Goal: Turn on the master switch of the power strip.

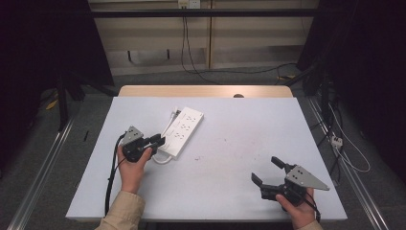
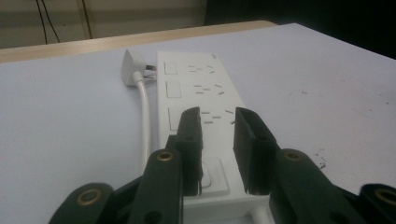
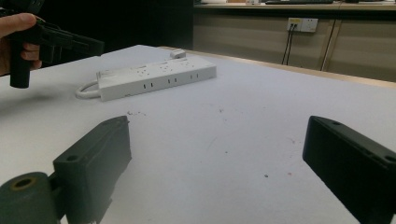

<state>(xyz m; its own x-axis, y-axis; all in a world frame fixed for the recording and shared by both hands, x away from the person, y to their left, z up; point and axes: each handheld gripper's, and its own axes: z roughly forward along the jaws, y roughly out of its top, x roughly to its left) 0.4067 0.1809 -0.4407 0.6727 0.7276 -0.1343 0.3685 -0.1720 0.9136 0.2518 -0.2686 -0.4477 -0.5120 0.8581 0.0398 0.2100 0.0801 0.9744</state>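
The long white plastic power strip (image 1: 183, 132) is lying flat on the pale grey counter (image 1: 239, 158), left of centre, slanting from near left to far right, with its white cord (image 2: 145, 121) looping along one side to a white plug (image 2: 131, 70) resting beside its far end. The left tool (image 1: 158, 141) is hovering at the strip's near end, its black jaws narrowed to a small gap above the strip's top face; in the left gripper view they are standing over the socket face, and whether the pads are touching it I cannot tell. The left hand (image 1: 131, 165) is gripping the tool from below, the beige-sleeved forearm coming in from the near edge. The right tool (image 1: 268, 173) is sitting well apart near the counter's right front corner, its jaws spread wide and holding nothing, pointing left toward the strip, with the right hand (image 1: 299, 211) wrapping its body.
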